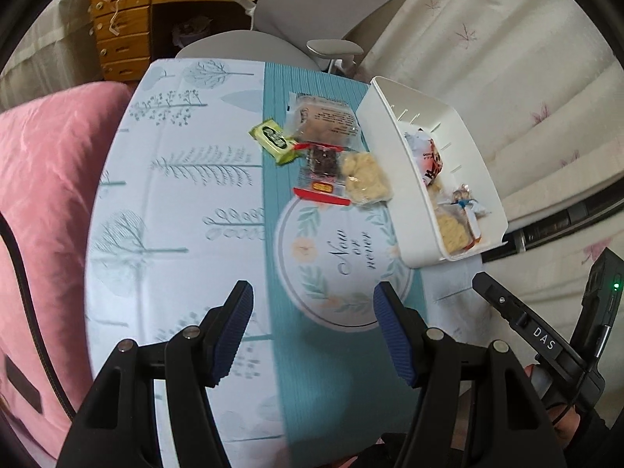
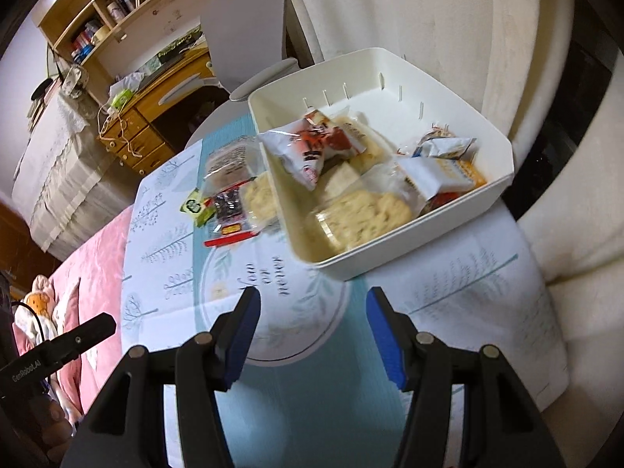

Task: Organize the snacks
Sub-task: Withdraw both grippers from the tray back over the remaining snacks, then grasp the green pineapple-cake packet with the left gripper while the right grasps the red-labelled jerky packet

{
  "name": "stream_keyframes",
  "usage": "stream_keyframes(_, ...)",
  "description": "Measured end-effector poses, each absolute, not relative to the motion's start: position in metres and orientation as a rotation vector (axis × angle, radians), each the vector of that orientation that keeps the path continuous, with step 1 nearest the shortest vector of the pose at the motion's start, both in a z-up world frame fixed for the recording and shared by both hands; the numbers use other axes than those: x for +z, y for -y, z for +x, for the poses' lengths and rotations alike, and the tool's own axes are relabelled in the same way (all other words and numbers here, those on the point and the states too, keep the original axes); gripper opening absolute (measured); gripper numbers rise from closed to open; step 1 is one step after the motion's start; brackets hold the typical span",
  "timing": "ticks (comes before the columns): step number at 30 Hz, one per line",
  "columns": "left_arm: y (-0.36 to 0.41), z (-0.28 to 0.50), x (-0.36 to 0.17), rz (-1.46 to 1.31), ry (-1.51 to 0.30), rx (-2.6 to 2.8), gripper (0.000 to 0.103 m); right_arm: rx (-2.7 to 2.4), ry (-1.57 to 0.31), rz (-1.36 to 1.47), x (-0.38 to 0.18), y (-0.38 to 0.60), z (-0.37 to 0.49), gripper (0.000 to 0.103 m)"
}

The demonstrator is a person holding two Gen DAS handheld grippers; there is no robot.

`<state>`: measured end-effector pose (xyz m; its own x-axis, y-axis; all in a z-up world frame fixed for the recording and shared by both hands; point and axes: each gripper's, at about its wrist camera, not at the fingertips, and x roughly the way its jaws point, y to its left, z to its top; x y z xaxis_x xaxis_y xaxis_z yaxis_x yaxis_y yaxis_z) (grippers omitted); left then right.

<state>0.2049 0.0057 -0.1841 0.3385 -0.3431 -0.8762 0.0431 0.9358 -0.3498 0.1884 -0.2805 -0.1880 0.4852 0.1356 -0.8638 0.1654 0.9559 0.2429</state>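
Observation:
A white plastic bin (image 1: 384,144) (image 2: 394,251) stands at the table's right side and holds several wrapped snacks (image 2: 335,148). Left of it on the table lie a green packet (image 1: 275,140) (image 2: 193,207), a clear bag with a brown cake (image 1: 323,119) (image 2: 230,162), a red-trimmed packet with dark contents (image 1: 321,175) (image 2: 230,214) and a pale crumbly snack (image 1: 364,177) (image 2: 260,194). My left gripper (image 1: 312,331) is open and empty above the near table. My right gripper (image 2: 312,337) is open and empty, just short of the bin.
The table wears a light blue tree-print cloth (image 1: 183,179) with a teal runner (image 1: 312,382). A grey office chair (image 1: 312,11) stands behind it, with a wooden desk (image 1: 121,23) beyond. A pink cushion (image 1: 43,202) is left, white bedding (image 1: 526,89) right.

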Motion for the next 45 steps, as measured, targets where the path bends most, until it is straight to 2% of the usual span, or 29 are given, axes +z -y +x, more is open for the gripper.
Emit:
stream_keyframes(13,-0.04,0.247,-0.187,-0.186,-1.235,-0.288,0.078,0.005,-0.967,0.242,-0.181,0.202,0.184,0.057)
stream_keyframes(23,-0.036,0.319,-0.208,-0.083,-1.266,-0.29,0.08,0.03,-0.867,0.175,-0.196,0.166,0.22,0.057)
stream_keyframes(29,-0.02,0.366,-0.244,-0.026,-1.293,-0.324,0.08,0.016,-0.83,0.123,-0.223,0.151,0.254,0.057)
stream_keyframes(34,-0.004,0.4,-0.275,0.007,-1.312,-0.347,0.08,0.026,-0.822,0.085,-0.248,0.14,0.282,0.057)
stream_keyframes(45,0.019,0.434,-0.306,0.066,-1.319,-0.388,0.08,0.022,-0.842,0.01,-0.286,0.136,0.32,0.057)
